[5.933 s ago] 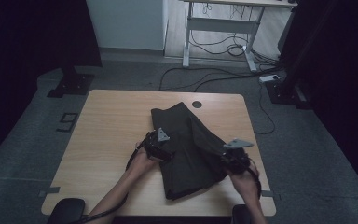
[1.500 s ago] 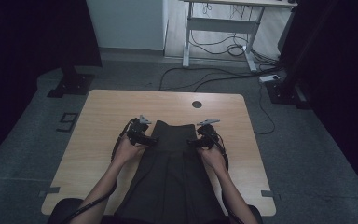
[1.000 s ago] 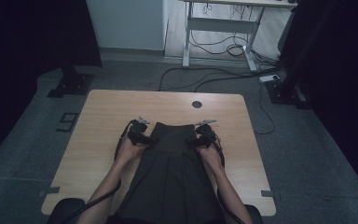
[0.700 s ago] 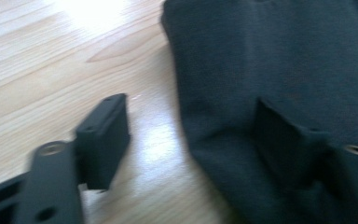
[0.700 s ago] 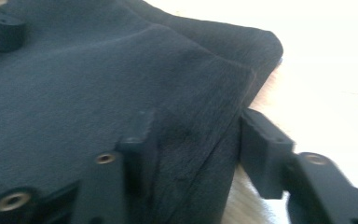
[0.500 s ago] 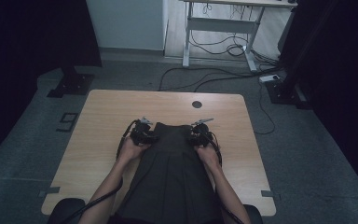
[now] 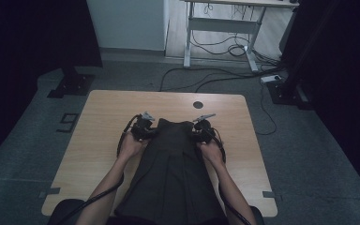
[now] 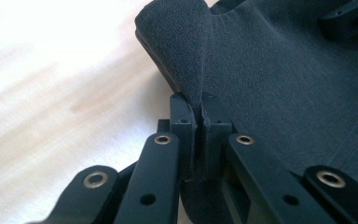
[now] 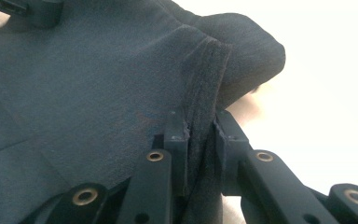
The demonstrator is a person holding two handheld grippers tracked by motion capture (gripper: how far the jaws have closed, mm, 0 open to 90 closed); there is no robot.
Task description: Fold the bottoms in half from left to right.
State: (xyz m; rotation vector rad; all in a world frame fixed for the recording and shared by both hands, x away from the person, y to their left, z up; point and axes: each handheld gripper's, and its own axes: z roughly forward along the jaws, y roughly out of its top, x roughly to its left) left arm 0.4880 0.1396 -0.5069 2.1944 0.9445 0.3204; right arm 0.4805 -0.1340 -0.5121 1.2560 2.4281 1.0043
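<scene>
Both grippers have moved closer together since the earlier frames, drawing the top edge of the dark grey pleated fabric garment (image 7: 173,168) narrower at the centre of the high view. The garment lies flat on the light wooden rectangular surface (image 7: 103,122), its top edge near frame centre and its lower end running off the bottom edge between the person's forearms. The left gripper (image 7: 143,127) sits at the garment's upper left corner; in the left gripper view its jaws are closed on a pinched fold of the cloth (image 8: 186,56). The right gripper (image 7: 201,131) sits at the upper right corner, jaws nearly closed on a fold of the fabric edge (image 9: 205,84).
</scene>
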